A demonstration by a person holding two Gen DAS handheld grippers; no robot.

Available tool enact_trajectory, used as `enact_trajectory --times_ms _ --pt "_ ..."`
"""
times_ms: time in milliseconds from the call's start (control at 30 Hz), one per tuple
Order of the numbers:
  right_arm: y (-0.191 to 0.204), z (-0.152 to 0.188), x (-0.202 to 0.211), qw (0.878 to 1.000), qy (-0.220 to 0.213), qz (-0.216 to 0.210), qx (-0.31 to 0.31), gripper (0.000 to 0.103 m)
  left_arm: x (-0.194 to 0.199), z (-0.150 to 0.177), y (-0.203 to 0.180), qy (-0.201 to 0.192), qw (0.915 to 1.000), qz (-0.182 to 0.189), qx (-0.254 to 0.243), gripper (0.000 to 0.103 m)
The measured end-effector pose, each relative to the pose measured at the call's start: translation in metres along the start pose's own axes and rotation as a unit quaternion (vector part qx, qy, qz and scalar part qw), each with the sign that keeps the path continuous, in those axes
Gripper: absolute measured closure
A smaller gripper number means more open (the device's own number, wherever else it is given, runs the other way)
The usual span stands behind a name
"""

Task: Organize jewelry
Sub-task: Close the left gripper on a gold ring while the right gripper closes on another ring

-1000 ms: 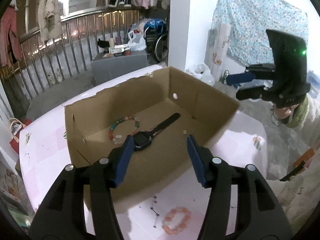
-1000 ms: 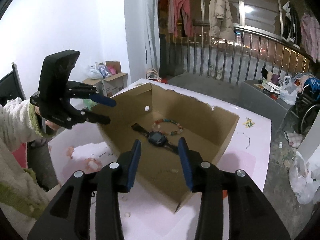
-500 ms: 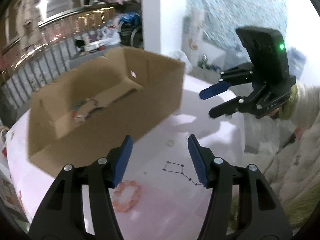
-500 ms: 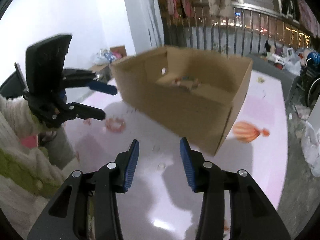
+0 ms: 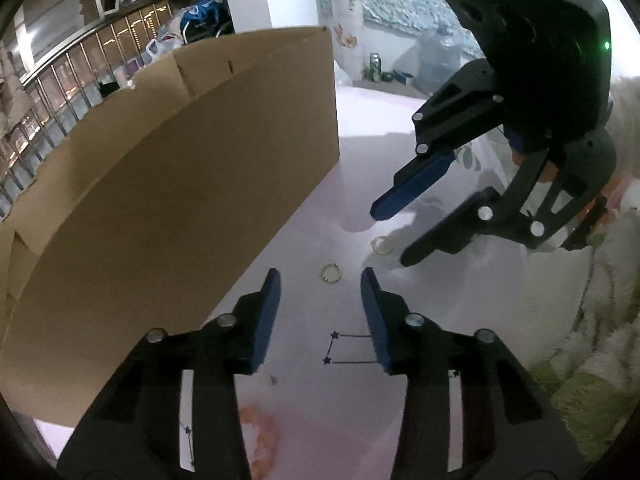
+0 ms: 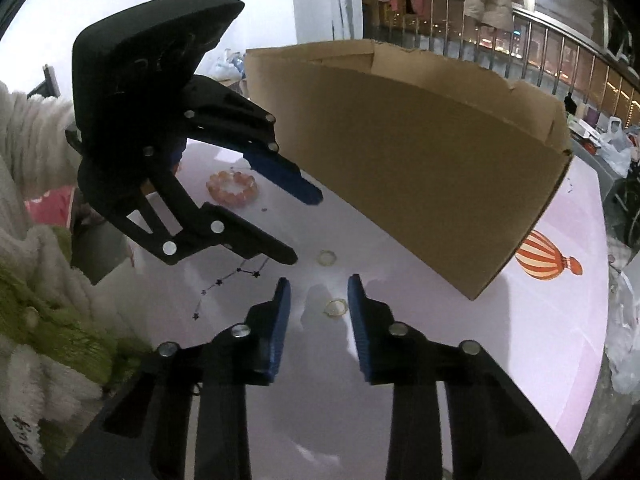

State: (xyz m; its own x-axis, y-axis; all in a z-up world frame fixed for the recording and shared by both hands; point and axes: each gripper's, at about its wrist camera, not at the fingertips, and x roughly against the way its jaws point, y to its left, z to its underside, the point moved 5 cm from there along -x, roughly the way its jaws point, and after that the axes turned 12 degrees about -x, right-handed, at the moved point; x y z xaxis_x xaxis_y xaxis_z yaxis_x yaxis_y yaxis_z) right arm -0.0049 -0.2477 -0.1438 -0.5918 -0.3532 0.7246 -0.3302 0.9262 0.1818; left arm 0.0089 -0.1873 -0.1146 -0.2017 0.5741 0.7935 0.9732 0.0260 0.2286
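Two rings [image 6: 336, 307] [image 6: 327, 257] and a pink bead bracelet [image 6: 232, 187] lie on the desk [image 6: 532, 320] outside the cardboard box [image 6: 420, 168], lower centre. Both hand-held grippers, left [image 5: 320, 280] and right [image 6: 316, 292], have just been narrowing, empty, a ring between the right's jaws. Lots left.

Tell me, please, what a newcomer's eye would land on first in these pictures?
Probably the big cardboard box filling the middle of the pale pink table. Next, the two grippers converging just in front of it: the left gripper and the right gripper, each open over its own small gold ring. A pink bead bracelet lies farther off, beside the box.
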Motion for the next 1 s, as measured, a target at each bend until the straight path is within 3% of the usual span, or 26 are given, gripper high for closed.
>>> enact_trajectory --times_ms 300,533,700,1000 --pt "-0.005 -0.001 -0.012 1.0 0.02 -0.011 0.006 0.085 -0.015 -0.002 -0.002 0.009 0.9998 0.019 -0.006 0.081" --pt "-0.005 0.001 -0.011 1.0 0.023 -0.015 0.006 0.086 -0.018 -0.006 0.003 0.008 0.9996 0.027 -0.003 0.084" --pt "-0.001 -0.002 -0.013 0.999 0.026 -0.016 0.012 0.09 -0.018 -0.007 -0.001 0.007 0.9993 0.035 -0.005 0.092" --pt "-0.001 -0.002 -0.013 0.999 0.026 -0.021 0.009 0.092 -0.017 -0.003 -0.004 0.009 0.9992 0.038 -0.011 0.093"
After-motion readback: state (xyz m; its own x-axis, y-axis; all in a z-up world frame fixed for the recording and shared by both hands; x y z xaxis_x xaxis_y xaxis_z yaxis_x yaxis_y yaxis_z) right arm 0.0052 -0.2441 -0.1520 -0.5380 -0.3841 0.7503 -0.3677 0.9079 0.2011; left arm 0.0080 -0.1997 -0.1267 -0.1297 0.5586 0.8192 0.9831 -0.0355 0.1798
